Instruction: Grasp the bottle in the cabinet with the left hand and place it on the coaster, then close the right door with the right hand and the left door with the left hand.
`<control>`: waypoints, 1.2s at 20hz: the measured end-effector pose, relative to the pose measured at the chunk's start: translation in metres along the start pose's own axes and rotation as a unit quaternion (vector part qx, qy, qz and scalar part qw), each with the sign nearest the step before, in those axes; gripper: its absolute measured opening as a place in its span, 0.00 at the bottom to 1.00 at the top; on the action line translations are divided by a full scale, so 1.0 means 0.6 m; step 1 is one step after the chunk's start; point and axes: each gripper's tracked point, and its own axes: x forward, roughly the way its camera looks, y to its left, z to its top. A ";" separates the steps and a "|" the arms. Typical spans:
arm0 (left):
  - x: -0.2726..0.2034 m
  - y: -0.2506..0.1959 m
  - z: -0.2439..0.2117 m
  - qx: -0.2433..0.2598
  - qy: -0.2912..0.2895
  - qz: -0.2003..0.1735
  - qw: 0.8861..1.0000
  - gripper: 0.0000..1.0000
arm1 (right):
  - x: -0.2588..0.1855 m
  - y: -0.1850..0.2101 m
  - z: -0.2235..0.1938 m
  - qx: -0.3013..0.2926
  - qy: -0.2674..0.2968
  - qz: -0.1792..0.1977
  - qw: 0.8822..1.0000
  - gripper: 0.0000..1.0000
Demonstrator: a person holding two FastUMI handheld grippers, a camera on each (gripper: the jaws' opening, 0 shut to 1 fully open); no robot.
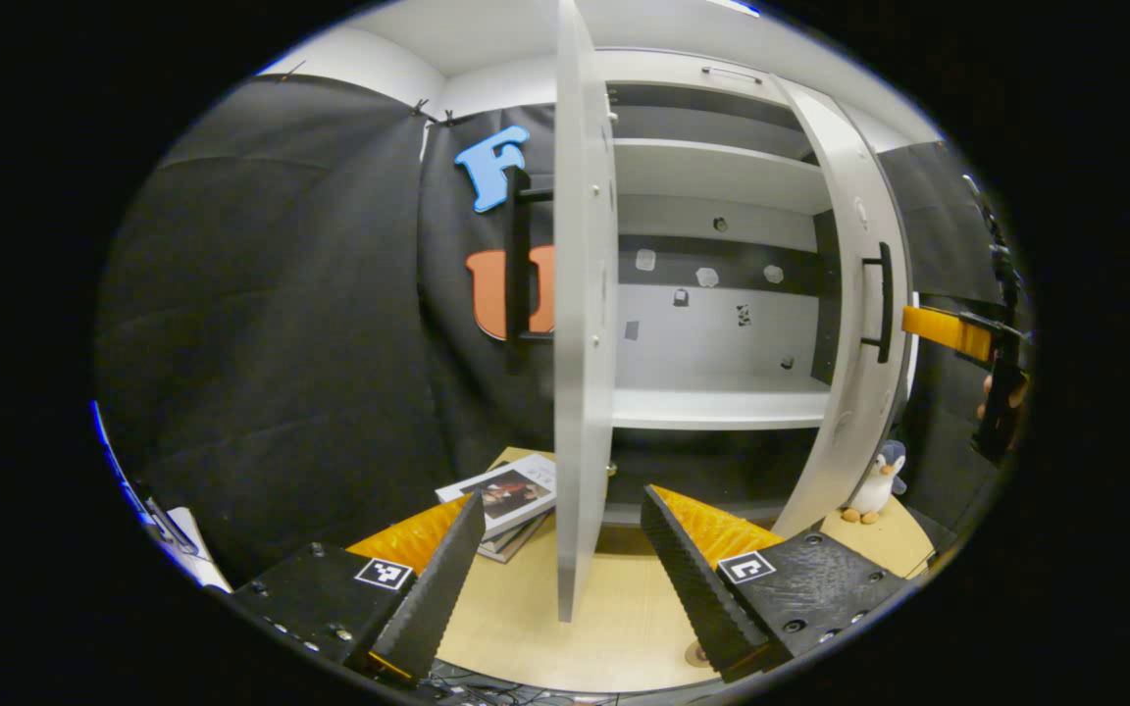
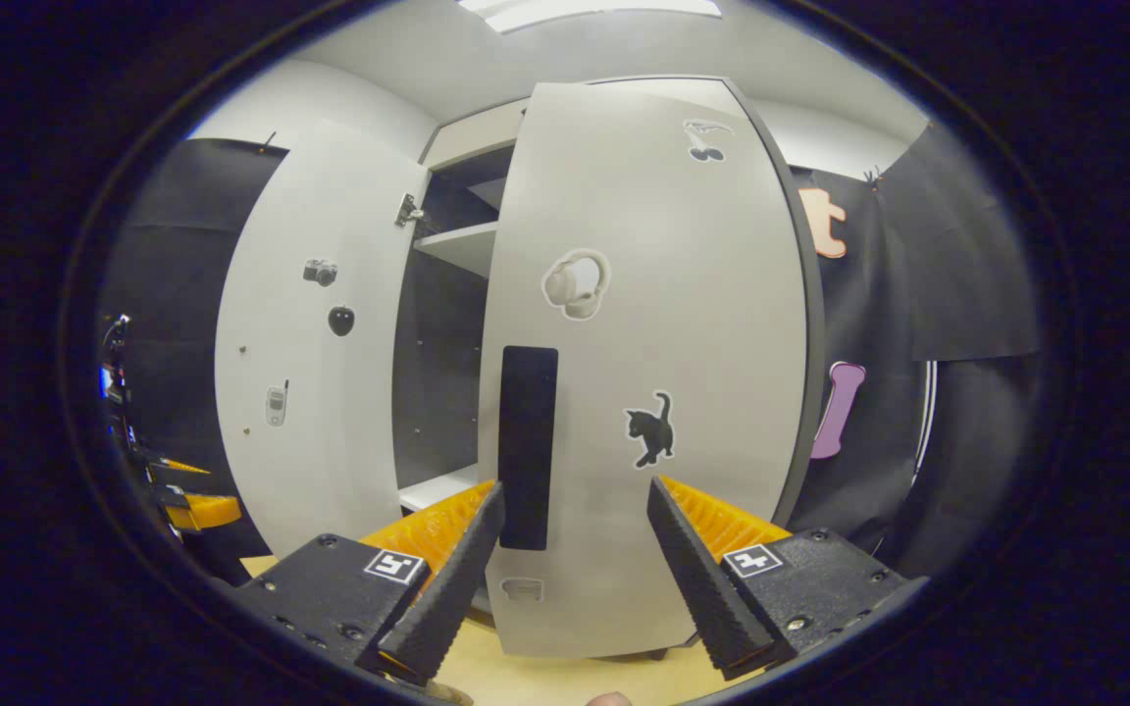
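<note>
In the left gripper view the left claw is spread wide and holds nothing; the left door stands edge-on between its fingers, swung out over the desk. Behind it the cabinet shelves lie open, and the right door stands ajar, with the right claw near its handle. Books lie on the desk left of the left door, a penguin toy near the right edge. In the right gripper view the right claw is wide apart and empty, facing the right door's black handle. I cannot tell where the bottle is.
</note>
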 end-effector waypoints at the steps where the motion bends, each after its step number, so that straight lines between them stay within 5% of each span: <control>1: 0.001 0.014 0.009 0.000 -0.002 0.003 1.000 0.98 | -0.002 -0.003 -0.001 0.000 0.000 -0.002 1.000 0.96; 10: 0.021 0.096 0.084 -0.047 0.008 0.015 0.999 0.92 | -0.029 -0.026 -0.003 0.001 0.002 -0.032 0.999 0.96; 15: 0.043 0.135 0.124 -0.049 -0.001 0.033 0.998 1.00 | -0.041 -0.026 -0.005 0.021 0.003 -0.031 0.999 0.96; 17: 0.052 0.143 0.146 -0.041 -0.015 0.041 0.998 0.92 | -0.046 -0.028 -0.004 0.020 0.001 -0.034 0.999 0.96; 24: 0.081 0.119 0.168 -0.046 -0.016 0.007 0.999 1.00 | -0.056 -0.049 -0.016 0.033 0.009 -0.043 0.998 0.96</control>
